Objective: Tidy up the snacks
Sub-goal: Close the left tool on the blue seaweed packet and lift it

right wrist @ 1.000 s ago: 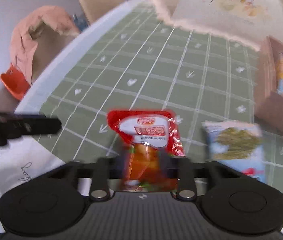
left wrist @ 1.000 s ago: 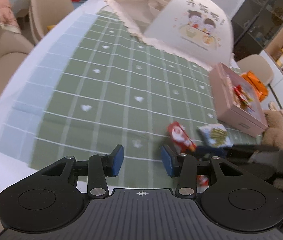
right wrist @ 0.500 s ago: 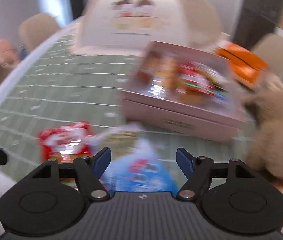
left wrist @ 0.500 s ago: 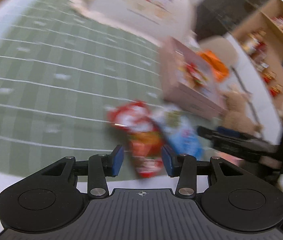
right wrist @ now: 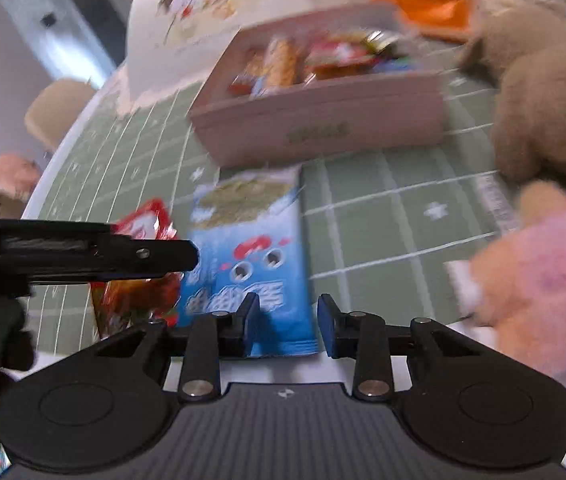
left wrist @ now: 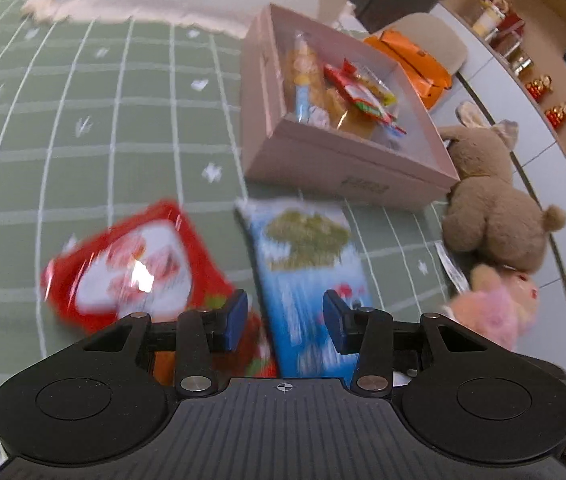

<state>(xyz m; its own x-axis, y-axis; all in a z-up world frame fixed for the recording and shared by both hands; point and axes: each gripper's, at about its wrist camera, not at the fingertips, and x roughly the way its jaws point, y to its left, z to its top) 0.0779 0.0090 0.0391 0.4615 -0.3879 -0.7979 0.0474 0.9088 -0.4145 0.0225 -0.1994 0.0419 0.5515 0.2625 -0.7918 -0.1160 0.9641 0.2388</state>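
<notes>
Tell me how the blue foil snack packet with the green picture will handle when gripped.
The blue foil snack packet lies flat and thin on the green checked tablecloth, so probably light and floppy, sagging from one end. Its glossy film looks slippery; pinching an edge seems safest.

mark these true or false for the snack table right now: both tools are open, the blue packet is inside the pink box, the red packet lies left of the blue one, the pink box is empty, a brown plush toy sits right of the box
1. Both tools are open. True: the left tool and right tool each show a gap between their pads and hold nothing.
2. The blue packet is inside the pink box. False: it lies on the green tablecloth, in front of the box.
3. The red packet lies left of the blue packet. True.
4. The pink box is empty. False: it holds several snack packets.
5. A brown plush toy sits right of the box. True.
</notes>
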